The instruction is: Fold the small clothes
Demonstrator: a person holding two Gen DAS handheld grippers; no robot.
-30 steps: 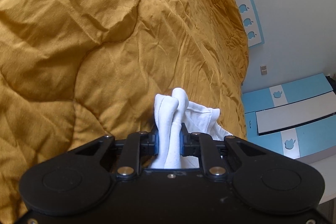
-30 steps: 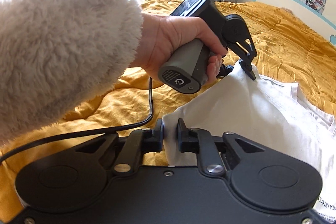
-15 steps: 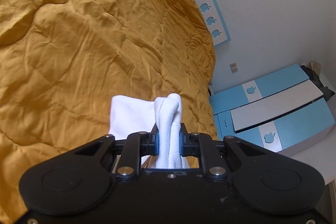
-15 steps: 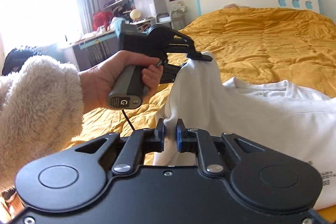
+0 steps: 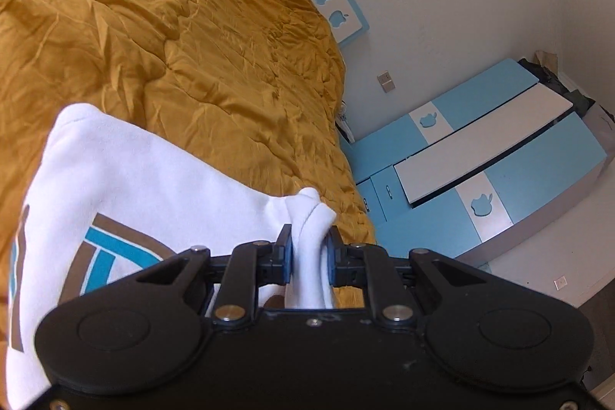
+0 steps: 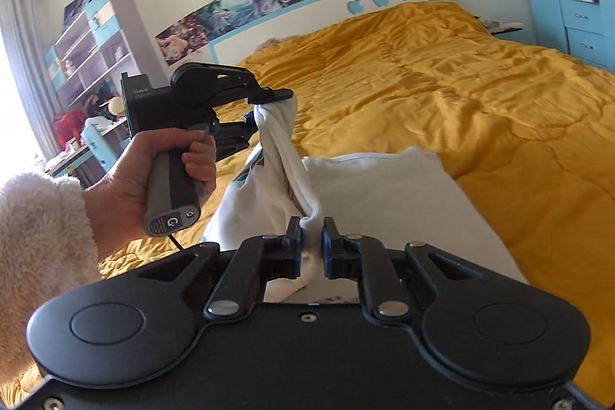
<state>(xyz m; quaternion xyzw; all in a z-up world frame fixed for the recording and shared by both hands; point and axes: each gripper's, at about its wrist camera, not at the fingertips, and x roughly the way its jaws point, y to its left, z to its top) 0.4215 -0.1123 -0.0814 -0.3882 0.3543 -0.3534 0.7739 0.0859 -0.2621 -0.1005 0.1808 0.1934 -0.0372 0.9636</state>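
Mustard-yellow quilt (image 6: 442, 95) covers the bed under your work, and the white shirt (image 6: 384, 187) hangs partly above that quilt, partly draped down onto it. Your left gripper (image 5: 309, 252) has its jaws pinched on a thick bunched wad of the shirt's cloth; your right gripper (image 6: 312, 244) has its jaws nearly together on a thin edge of the same shirt. From the right wrist view your left hand (image 6: 153, 171) holds its gripper up above the quilt, with the cloth twisted into a rope between the two grips.

That twist is the main risk — lay the shirt down like this and you likely fold in a crease or a skewed edge. The right grip holds little cloth, so a sharp tug could pull the edge free. The left wad looks like several layers, and letting go may drop them unevenly on the quilt. The printed side (image 5: 115, 248) faces the left camera — check which face you want down.
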